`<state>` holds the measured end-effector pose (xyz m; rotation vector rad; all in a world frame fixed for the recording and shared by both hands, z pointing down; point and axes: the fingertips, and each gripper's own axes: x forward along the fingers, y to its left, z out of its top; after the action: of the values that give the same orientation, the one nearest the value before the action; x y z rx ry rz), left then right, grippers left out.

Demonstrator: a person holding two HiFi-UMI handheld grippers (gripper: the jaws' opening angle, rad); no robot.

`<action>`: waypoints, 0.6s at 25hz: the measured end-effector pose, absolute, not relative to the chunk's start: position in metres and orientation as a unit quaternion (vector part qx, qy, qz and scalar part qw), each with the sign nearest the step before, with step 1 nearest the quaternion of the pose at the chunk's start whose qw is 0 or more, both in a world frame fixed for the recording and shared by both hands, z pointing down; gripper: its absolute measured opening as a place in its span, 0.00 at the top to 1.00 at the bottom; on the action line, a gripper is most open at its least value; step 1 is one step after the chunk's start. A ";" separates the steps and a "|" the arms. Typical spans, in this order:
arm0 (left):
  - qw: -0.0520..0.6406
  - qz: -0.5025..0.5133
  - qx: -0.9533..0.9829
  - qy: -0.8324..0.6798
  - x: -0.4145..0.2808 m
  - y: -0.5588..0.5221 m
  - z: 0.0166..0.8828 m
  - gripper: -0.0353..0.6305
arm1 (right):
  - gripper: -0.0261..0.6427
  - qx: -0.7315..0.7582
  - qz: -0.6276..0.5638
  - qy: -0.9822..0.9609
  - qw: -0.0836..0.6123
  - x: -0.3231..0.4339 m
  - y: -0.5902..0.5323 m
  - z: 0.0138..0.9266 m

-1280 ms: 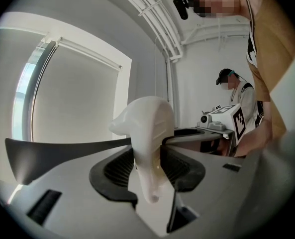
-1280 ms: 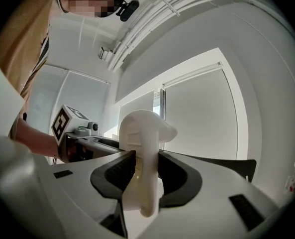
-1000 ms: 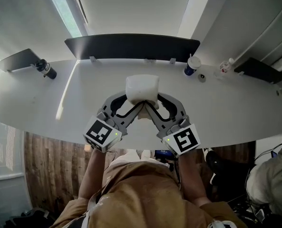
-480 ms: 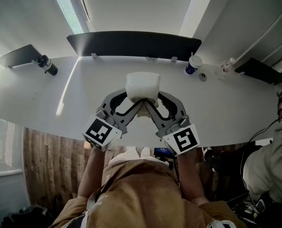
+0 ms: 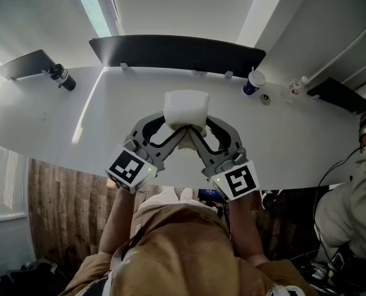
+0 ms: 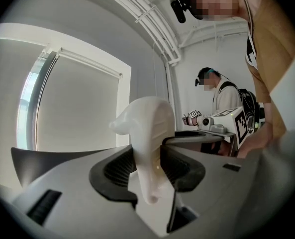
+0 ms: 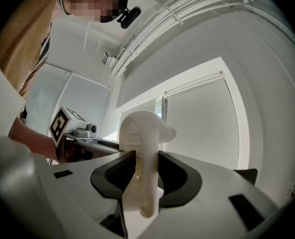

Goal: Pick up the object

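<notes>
The object is a white, rounded plastic piece [image 5: 185,108] held above the white table [image 5: 47,122] at its middle. Both grippers clamp it from below. My left gripper [image 5: 172,130] grips its left underside and my right gripper [image 5: 199,130] its right underside. In the left gripper view the white piece [image 6: 148,128] stands upright between the black pads [image 6: 117,171] of the left gripper [image 6: 148,169], which press on it. The right gripper view shows the same piece [image 7: 142,138] pinched in the right gripper [image 7: 143,176]. Its lower end is hidden between the jaws.
A long dark panel [image 5: 176,51] stands along the table's far edge. A black bottle [image 5: 62,78] lies at the far left. A blue-and-white cup [image 5: 252,82] and a small clear bottle [image 5: 294,86] stand at the far right. Another person [image 5: 355,196] is at the right edge.
Both grippers keep the white piece in the same hold. The head view has drifted slightly, and the person at the right edge has come further into view.
</notes>
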<state>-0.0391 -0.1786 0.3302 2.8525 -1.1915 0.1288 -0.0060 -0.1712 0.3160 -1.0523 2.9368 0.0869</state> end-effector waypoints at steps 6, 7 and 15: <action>0.015 0.052 0.921 -0.385 -0.039 -0.180 0.333 0.68 | 0.74 -0.340 0.027 0.940 0.010 -0.006 -0.172 0.320; 0.016 0.052 0.921 -0.386 -0.039 -0.180 0.334 0.68 | 0.74 -0.340 0.027 0.940 0.008 -0.006 -0.172 0.321; 0.015 0.062 0.925 -0.375 -0.035 -0.180 0.334 0.68 | 0.74 -0.339 0.010 0.941 0.010 -0.004 -0.173 0.325</action>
<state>-0.0353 -0.1799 0.3341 2.8769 -1.1673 0.1923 -0.0043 -0.1733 0.3248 -1.0580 2.9374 0.0306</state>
